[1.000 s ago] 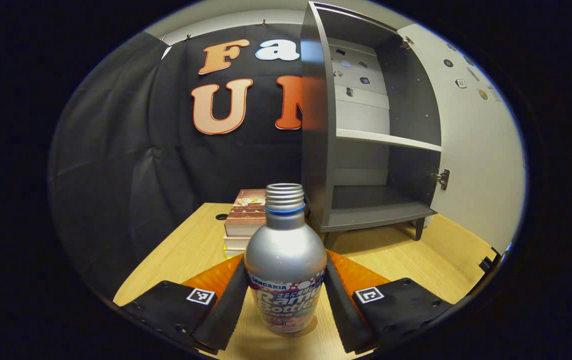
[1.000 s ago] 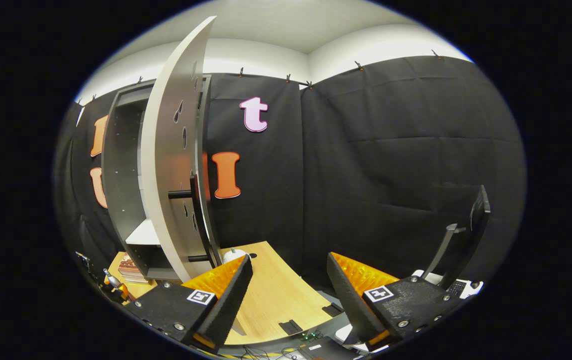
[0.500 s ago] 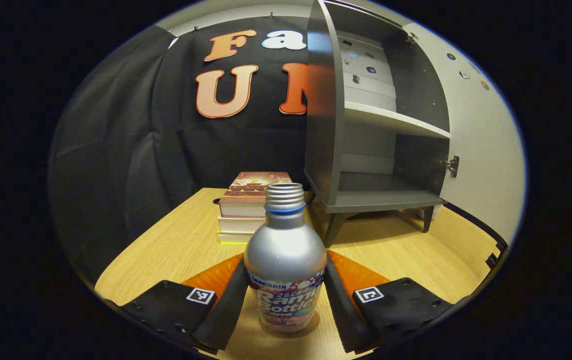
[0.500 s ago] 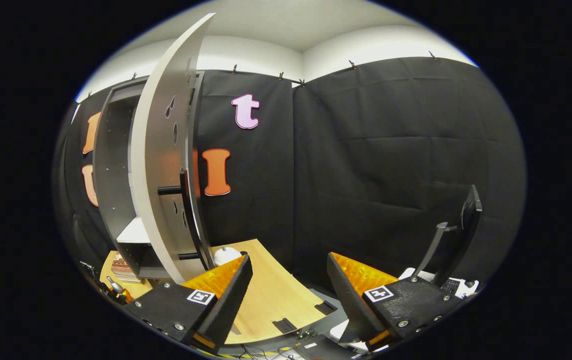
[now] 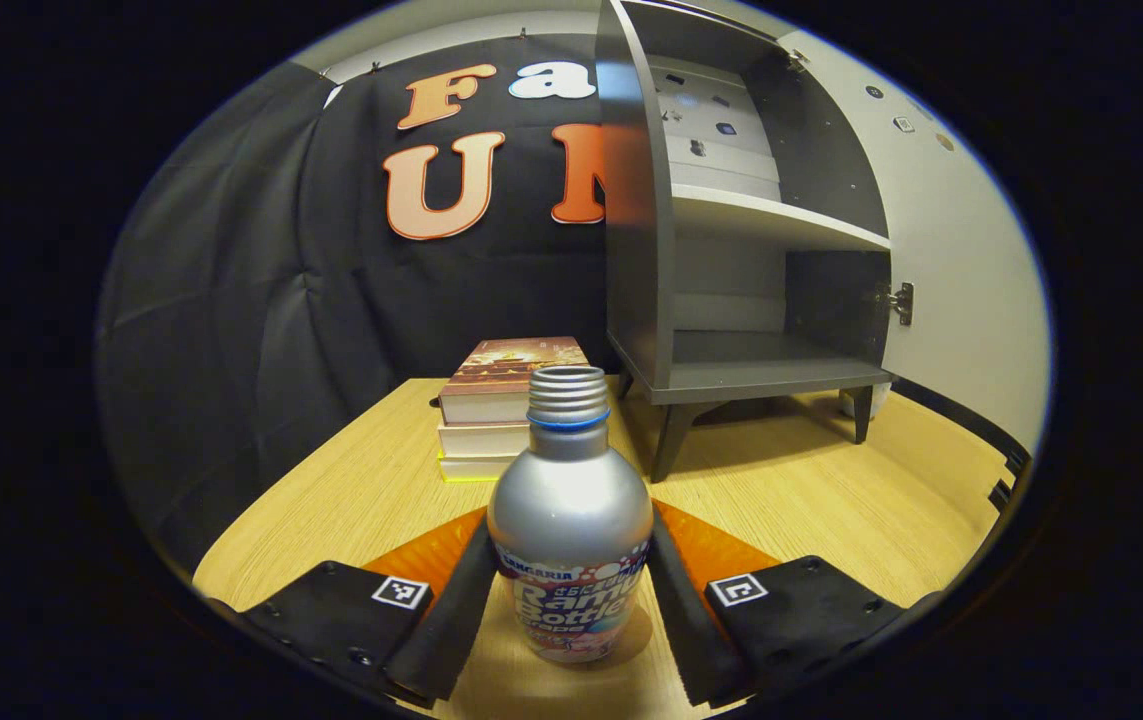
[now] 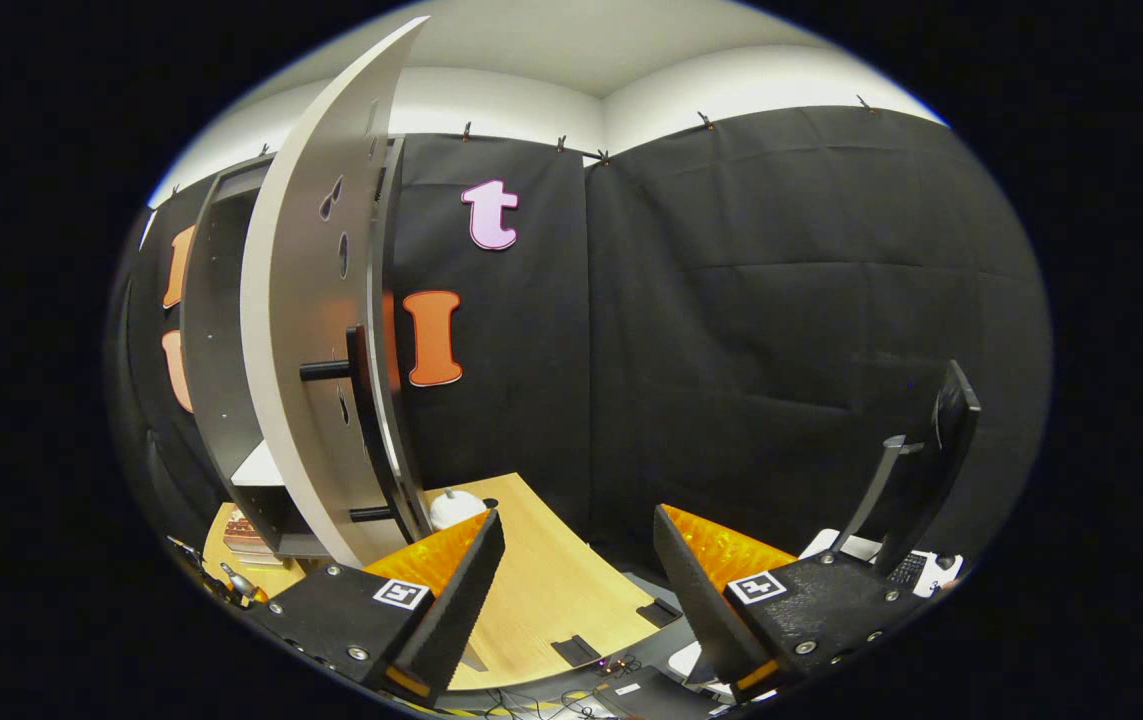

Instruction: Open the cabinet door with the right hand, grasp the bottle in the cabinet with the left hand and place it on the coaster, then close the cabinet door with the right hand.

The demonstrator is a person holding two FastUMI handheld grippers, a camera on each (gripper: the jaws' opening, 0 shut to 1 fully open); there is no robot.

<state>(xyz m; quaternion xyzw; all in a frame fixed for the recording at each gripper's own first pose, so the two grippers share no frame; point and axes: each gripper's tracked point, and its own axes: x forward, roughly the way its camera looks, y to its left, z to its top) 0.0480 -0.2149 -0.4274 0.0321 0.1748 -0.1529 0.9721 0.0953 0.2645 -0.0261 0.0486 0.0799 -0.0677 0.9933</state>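
Observation:
In the left gripper view a silver bottle (image 5: 571, 510) with an open threaded neck stands upright between my left gripper's (image 5: 569, 600) fingers, which press on both its sides. Behind it the grey cabinet (image 5: 741, 370) stands with bare shelves, its pale door (image 5: 961, 270) swung wide to the right. In the right gripper view my right gripper (image 6: 576, 570) is open and holds nothing. The cabinet door (image 6: 316, 330) with its dark bar handle (image 6: 366, 420) is up and to the left of it, apart from the fingers. The bottle (image 6: 234, 577) appears small at the lower left there.
A stack of books (image 5: 501, 410) lies on the wooden table (image 5: 811, 510) left of the cabinet. In the right gripper view a monitor (image 6: 931, 450) on a stand is at the right beyond the table edge, and a white round object (image 6: 453, 508) sits by the cabinet foot.
The left gripper with the bottle has drawn back from the cabinet and dropped lower over the table. The right gripper has shifted slightly; the door stays wide.

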